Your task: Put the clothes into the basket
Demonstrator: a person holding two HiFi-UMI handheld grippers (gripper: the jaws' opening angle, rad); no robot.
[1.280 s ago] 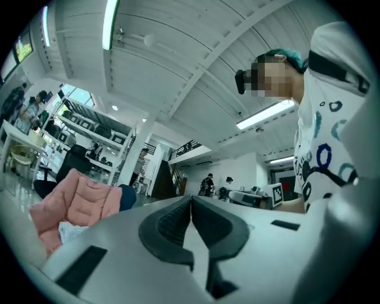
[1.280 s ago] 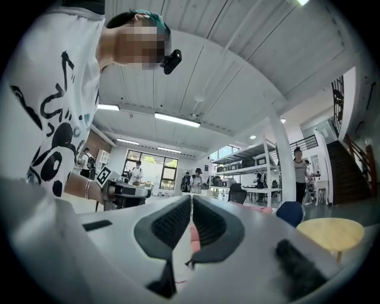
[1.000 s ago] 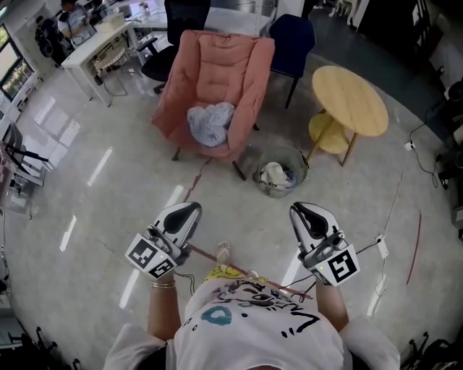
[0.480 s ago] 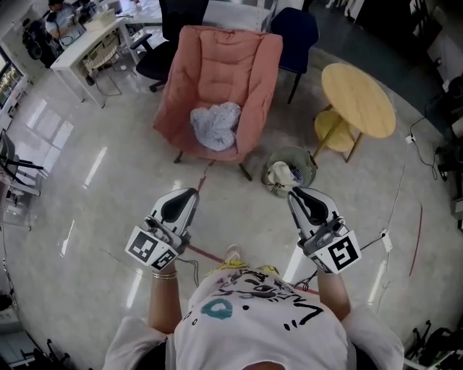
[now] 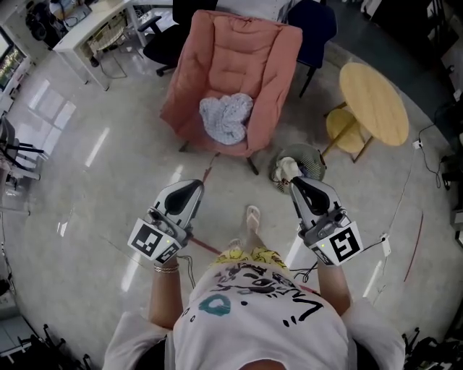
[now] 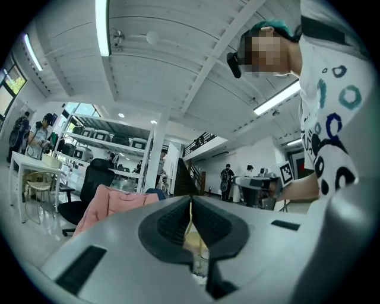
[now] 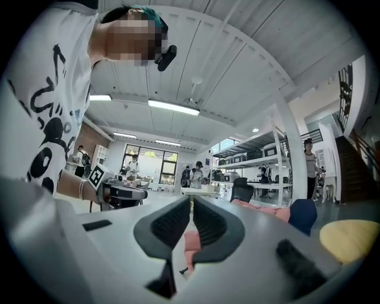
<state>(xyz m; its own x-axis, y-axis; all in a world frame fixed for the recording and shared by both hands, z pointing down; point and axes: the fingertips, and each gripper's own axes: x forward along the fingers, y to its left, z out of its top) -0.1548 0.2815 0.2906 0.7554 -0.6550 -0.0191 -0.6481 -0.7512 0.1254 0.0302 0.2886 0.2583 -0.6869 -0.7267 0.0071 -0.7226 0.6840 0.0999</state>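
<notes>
A crumpled grey-blue garment (image 5: 226, 119) lies on the seat of a pink armchair (image 5: 239, 50). To the chair's right, a round wire basket (image 5: 309, 155) stands on the floor with a white cloth (image 5: 287, 171) inside. My left gripper (image 5: 189, 189) is held level over the floor, short of the chair, shut and empty. My right gripper (image 5: 300, 186) is just on the near side of the basket, also shut and empty. In the left gripper view the pads (image 6: 178, 221) meet with nothing between them. The same holds for the pads (image 7: 172, 222) in the right gripper view.
A round wooden table (image 5: 372, 101) with a lower shelf stands right of the basket. Behind the armchair is a navy chair (image 5: 312, 22). A white desk (image 5: 83, 29) and a black office chair are at the far left. Cables and red tape run across the shiny floor.
The person has walked forward, so the armchair, the garment and the basket now lie closer to both grippers. Both grippers stayed shut and empty.
</notes>
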